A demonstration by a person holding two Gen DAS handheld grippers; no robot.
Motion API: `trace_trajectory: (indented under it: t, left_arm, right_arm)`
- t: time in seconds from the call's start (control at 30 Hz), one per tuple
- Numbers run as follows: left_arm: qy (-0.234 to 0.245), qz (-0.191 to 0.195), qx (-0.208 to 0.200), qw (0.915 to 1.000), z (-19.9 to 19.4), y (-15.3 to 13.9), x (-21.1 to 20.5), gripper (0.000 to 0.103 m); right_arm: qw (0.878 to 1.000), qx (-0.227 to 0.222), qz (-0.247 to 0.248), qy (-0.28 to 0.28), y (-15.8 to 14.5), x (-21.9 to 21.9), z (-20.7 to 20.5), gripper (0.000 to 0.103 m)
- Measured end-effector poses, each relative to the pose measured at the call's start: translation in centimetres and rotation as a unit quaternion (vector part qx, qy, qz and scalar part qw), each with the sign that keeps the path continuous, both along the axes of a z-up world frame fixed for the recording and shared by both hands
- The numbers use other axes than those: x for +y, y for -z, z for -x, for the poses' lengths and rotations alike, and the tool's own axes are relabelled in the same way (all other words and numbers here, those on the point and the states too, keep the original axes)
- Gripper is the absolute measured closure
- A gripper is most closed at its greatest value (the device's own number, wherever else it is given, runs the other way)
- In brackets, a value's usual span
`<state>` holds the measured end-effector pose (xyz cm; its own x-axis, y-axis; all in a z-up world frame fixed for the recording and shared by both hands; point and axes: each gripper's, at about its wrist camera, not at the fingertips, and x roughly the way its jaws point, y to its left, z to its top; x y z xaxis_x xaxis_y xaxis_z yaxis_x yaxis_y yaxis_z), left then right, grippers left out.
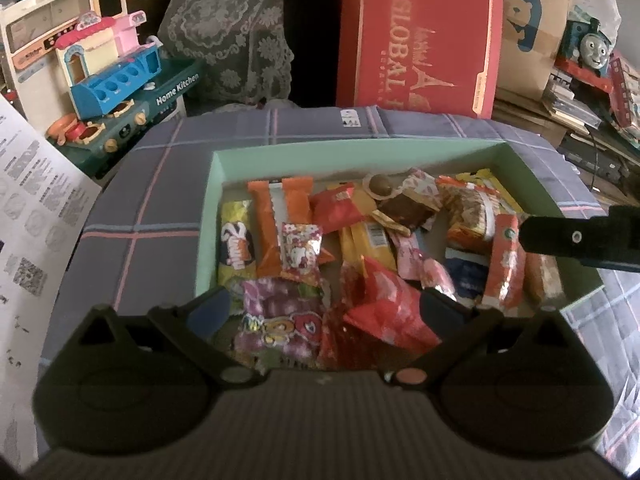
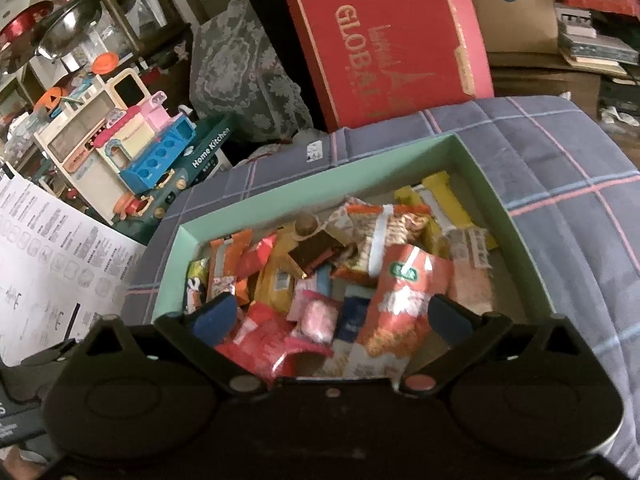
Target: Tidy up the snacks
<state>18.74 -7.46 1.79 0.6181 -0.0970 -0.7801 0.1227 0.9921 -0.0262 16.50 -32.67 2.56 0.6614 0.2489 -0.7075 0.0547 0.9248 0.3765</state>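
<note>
Snacks (image 1: 360, 248) fill the green box (image 1: 360, 150) below me, and I hold the left gripper (image 1: 324, 304) and right gripper (image 2: 332, 312) spread wide, both pinching nothing

Left gripper (image 1: 324, 308): black body, rounded side housings, blue finger pads (image 1: 210, 310). Right gripper (image 2: 332, 316): same black build, orange pivot cap at lower right.

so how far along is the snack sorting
Done: the snacks sit in the green box on the plaid cloth, though jumbled. In hand: nothing; the left claw and right claw are open over the pile. Left: arranging packets like the orange bar.
</note>
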Motion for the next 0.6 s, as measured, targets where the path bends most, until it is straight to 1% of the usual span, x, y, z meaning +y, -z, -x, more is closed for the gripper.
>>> trace_trajectory:
  t: [0.13, 0.33, 0.6]
  left_arm:
    - [0.002, 0.001, -0.001, 1.0000, 1.8, -0.6, 0.0, 0.000]
    - [0.005, 0.005, 0.015, 0.9999, 5.0, -0.8, 0.7, 0.000]
    - [-0.025, -0.003, 0.036, 0.9991, 8.7, 0.1, 2.8, 0.000]
  right_arm:
    - [1.000, 0.003, 0.004, 0.007, -0.4, -0.5, 1.8, 0.000]
    - [1.000, 0.013, 0.014, 0.016, -0.4, -1.3, 5.0, 0.000]
    - [0.998, 0.042, 0.043, 0.019, 0.8, -2.1, 8.9, 0.000]
